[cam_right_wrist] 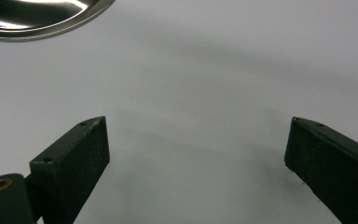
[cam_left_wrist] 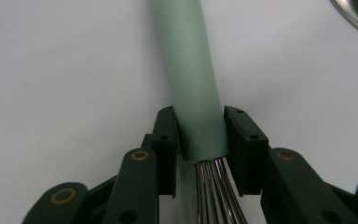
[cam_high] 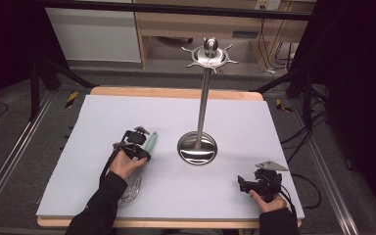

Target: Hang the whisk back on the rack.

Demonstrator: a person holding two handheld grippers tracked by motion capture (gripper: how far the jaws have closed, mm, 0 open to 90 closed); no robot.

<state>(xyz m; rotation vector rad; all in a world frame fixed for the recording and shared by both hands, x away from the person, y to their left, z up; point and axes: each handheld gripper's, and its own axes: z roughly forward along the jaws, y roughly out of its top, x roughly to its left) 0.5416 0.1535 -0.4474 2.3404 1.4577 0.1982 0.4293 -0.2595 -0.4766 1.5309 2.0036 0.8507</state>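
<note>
Pale grey matting [cam_high: 254, 127] is covering a wooden table whose light edge is showing along the far side, and dark floor with cables and metal rails is lying around it, with a wooden shelf unit [cam_high: 210, 24] standing beyond. Near the middle of the mat a steel utensil stand [cam_high: 198, 144] is rising from a round shiny base on a slim upright pole to a ring of hooks with a knob on top. On the left, a person's left hand [cam_high: 125, 164] in a dark sleeve is holding the left gripper [cam_left_wrist: 199, 140], and its two black jaws are clamping the lower end of a whisk [cam_left_wrist: 189, 74] with a pale green handle, one pad pressing each side just above where the steel wires are coming out. In the high view the whisk [cam_high: 149, 143] is lying flat on the mat to the left of the stand's base, its green handle pointing away from the person and its wire loops [cam_high: 131, 188] spreading back beside the forearm. On the right, the right hand [cam_high: 267, 201] is holding the right gripper [cam_right_wrist: 196, 149] low over bare mat near the front edge, jaws spread wide with nothing between them, the stand's base edge [cam_right_wrist: 37, 18] gleaming farther off.
</note>
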